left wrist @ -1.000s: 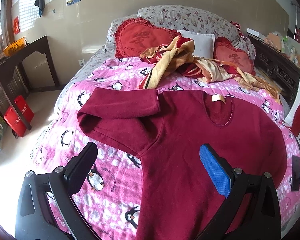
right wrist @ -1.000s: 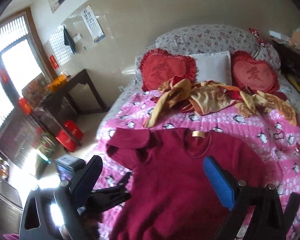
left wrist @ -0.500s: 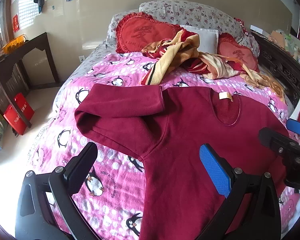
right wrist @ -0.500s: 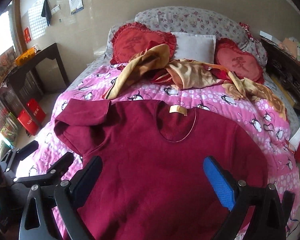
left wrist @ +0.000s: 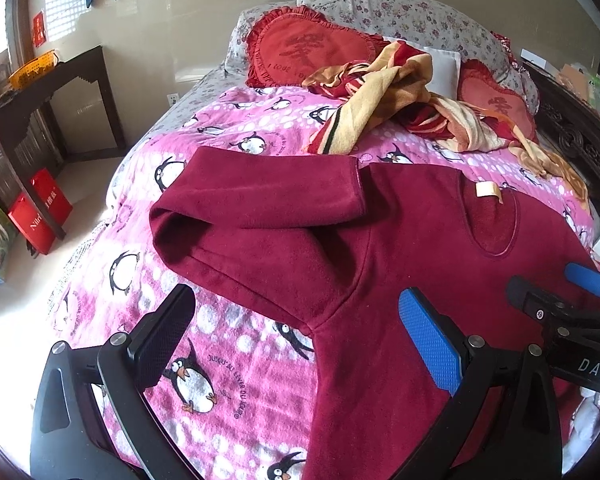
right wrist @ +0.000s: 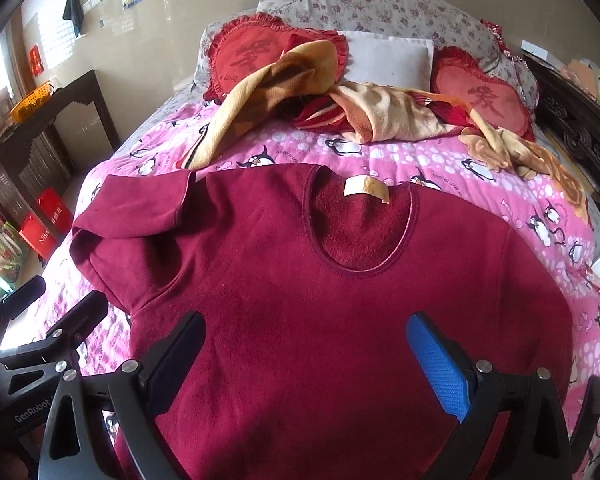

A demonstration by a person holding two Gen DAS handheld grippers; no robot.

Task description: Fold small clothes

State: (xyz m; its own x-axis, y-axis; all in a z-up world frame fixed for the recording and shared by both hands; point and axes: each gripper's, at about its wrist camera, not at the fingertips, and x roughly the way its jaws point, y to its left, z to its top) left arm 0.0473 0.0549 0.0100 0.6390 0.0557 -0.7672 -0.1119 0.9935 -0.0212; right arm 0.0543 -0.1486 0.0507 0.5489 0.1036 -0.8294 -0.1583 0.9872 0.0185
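Bed (right wrist: 512, 200) carries a pink penguin-print quilt (left wrist: 236, 380). A maroon top (right wrist: 320, 320) lies flat on the quilt, neckline toward the pillows, left sleeve (left wrist: 260, 200) folded across the chest. A yellow-and-red blanket (right wrist: 380, 116) lies crumpled beyond it. Two red heart cushions (right wrist: 252, 56) and a white pillow (right wrist: 388, 60) rest at the head.

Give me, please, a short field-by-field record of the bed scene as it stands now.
garment: dark red sweater, lying flat, neck label up
sleeve: left sleeve folded across the chest
surface: pink penguin quilt
left gripper: open, above the sweater's armpit edge
right gripper: open, over the sweater's body
behind: striped blanket, two red heart cushions
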